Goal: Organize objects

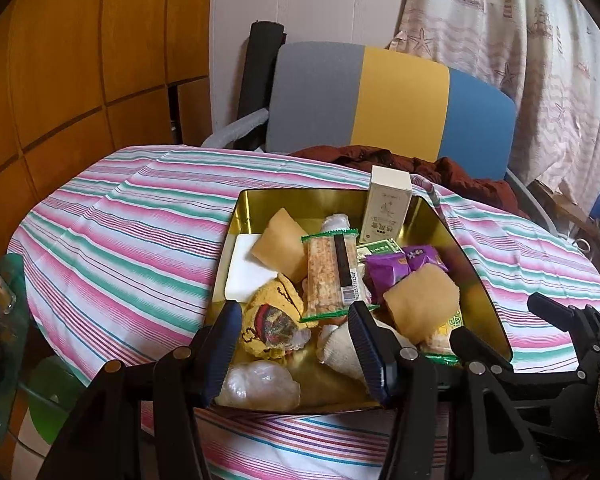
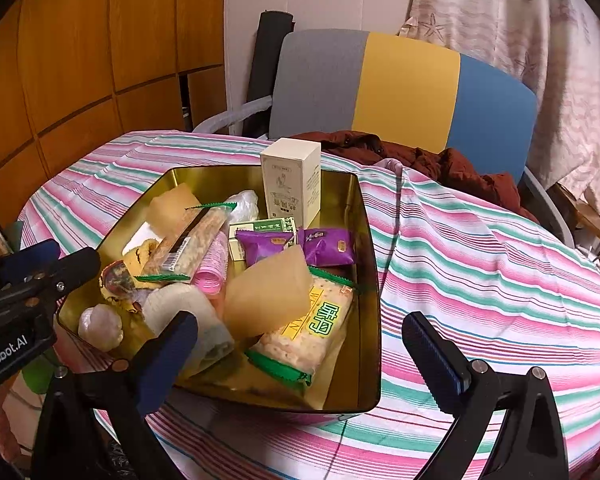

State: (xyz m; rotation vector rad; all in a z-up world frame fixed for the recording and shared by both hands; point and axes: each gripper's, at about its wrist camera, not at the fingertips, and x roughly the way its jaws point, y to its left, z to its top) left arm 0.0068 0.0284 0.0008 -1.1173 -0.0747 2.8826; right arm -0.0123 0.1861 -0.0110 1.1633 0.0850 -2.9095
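A table under a striped cloth of pink, green and white fills the middle of the room. Behind it stands a chair whose back is split into grey, yellow and blue panels, with a dark red jacket heaped on its seat. To the left runs a wall of orange-brown wood panels; a pale wall sits beside it, with a black roll (upright, just behind the chair) leaning there. A patterned curtain printed with starfish and ships hangs to the right.
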